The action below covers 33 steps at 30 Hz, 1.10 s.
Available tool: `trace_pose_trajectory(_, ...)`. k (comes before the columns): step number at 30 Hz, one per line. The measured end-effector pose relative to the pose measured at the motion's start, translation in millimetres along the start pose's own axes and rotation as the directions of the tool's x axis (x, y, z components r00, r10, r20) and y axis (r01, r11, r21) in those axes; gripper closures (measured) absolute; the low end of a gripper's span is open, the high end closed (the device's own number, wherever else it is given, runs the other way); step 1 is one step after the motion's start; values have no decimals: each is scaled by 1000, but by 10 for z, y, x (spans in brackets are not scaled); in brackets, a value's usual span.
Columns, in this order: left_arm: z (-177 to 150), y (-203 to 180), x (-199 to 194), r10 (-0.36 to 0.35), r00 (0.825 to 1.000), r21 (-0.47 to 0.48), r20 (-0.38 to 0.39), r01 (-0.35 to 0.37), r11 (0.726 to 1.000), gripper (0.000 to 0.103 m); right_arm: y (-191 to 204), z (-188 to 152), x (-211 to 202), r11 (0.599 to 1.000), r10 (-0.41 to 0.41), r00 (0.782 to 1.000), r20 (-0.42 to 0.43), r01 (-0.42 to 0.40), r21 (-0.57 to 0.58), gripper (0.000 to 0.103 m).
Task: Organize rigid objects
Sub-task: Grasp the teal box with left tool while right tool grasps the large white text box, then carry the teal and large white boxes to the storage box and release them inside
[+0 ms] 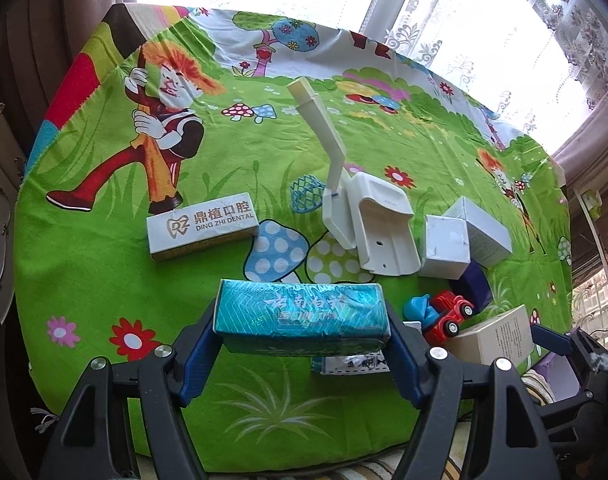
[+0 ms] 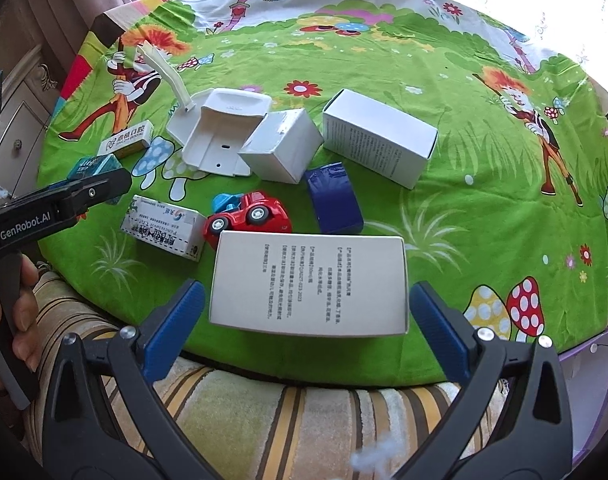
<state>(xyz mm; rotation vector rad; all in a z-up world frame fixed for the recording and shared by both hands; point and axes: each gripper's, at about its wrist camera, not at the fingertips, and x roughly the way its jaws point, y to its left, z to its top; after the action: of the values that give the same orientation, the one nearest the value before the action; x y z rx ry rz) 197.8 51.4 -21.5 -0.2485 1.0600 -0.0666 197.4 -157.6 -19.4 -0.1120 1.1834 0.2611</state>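
Bright cartoon cloth [image 1: 104, 280], green with mushrooms and flowers, covers the table under a curtained window, and a striped cushion shows at the near edge in the right wrist view.

Nearest, the left gripper [image 1: 302, 344] is closed on the two short ends of a teal toothpaste box [image 1: 300, 316], which appears lifted a little above the cloth. The carton looks light and stiff but hollow, with a glossy foil skin; I judge the end grip sound, since the ends resist crushing better than the broad faces, though a hard squeeze could buckle them.

The right gripper [image 2: 308, 312] stands wide open, its blue pads clear of a white printed box [image 2: 308, 284] that lies between them at the table's near edge. That box also seems light cardboard; taking it across its narrower sides should suit.

Just beyond lie a small medicine carton [image 2: 164, 232], a red toy car [image 2: 248, 216] with a blue piece on it, and a dark blue box [image 2: 336, 200]. The car is hard plastic and may roll; its body sides are the likely hold.

Farther back sit a white cube box [image 2: 280, 150], a long white box [image 2: 380, 136], a white plastic holder [image 2: 220, 132] with a hinged arm, and the dental box [image 1: 202, 224] to the left.
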Motion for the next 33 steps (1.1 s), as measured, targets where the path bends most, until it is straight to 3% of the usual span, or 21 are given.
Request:
trace_pose_trajectory(10, -108, -243, -177, -38, 999, 29, 29, 37, 999, 29, -12, -26, 84, 1000, 20, 999, -25, -20, 3, 2)
trace_pose_trajectory(33, -480, -867, -438, -112, 993, 32, 25, 111, 993, 29, -606, -370, -485, 984, 63, 987, 150, -87, 154, 3)
